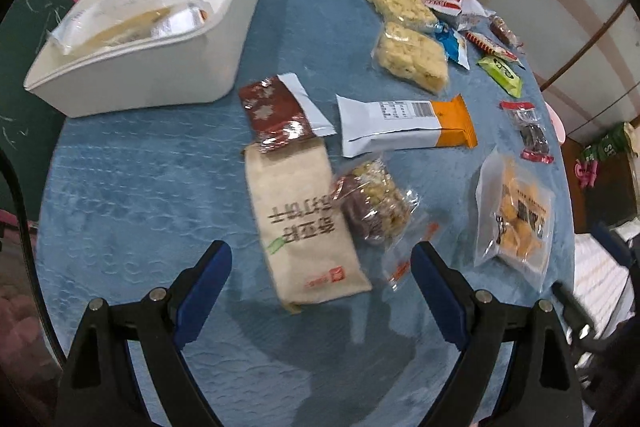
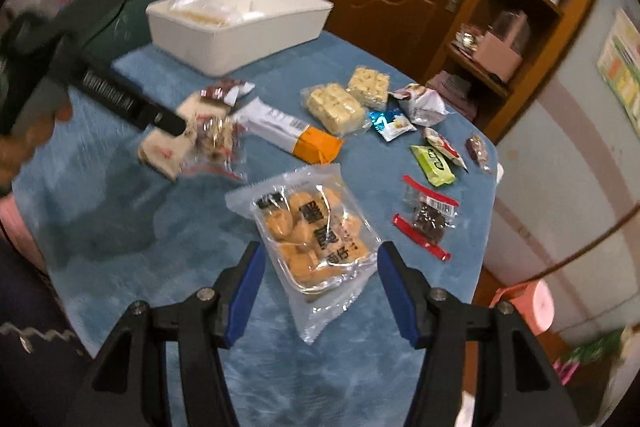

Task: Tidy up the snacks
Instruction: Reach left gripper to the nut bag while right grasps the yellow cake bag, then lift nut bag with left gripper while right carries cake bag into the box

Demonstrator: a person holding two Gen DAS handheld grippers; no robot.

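Two open grippers: left over beige packet, lying lengthwise away.

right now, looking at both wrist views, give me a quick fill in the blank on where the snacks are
1. The white bin on the blue tablecloth already holds ____ snack packets.
2. The left hand-held gripper hovers open over the ____ packet with dark print.
3. The right hand-held gripper is open around the clear bag of ____ pastries.
4. The white bar wrapper has an ____ end.

Missing words: some; beige; golden; orange
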